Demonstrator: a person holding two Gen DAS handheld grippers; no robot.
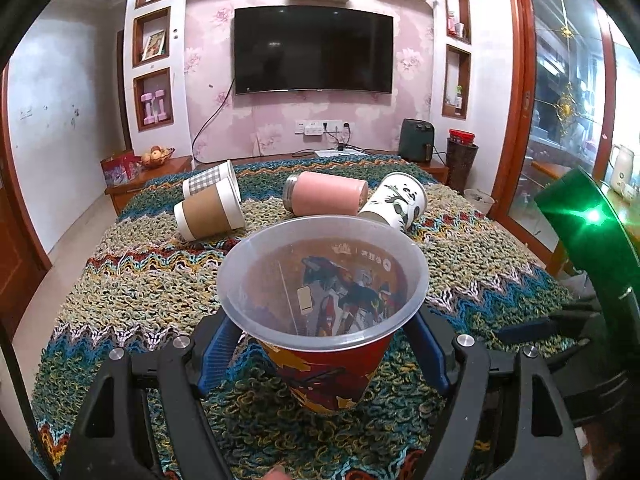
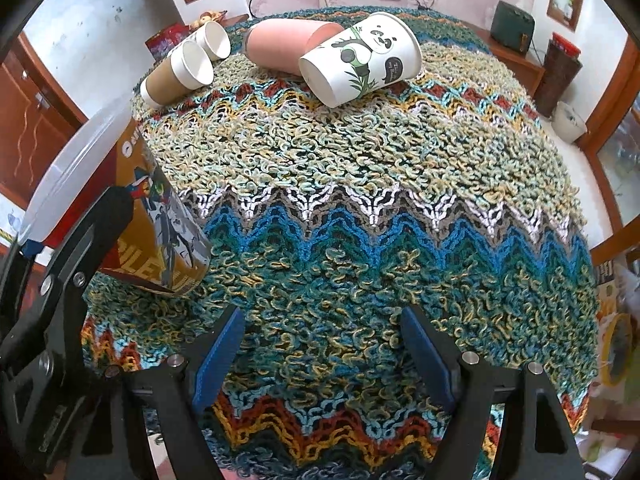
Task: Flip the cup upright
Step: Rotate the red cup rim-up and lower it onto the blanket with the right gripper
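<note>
Your left gripper (image 1: 320, 344) clamps red cup (image 1: 328, 372), mouth up, base near blanket (image 1: 120, 288). Right gripper (image 2: 320, 344) wide, empty. Four cups ahead lie sideways.

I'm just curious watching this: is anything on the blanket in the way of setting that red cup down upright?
Nothing visible does. The left gripper holds the red cup just over bare knitted blanket; the panda cup and the other cups lie well beyond.
</note>
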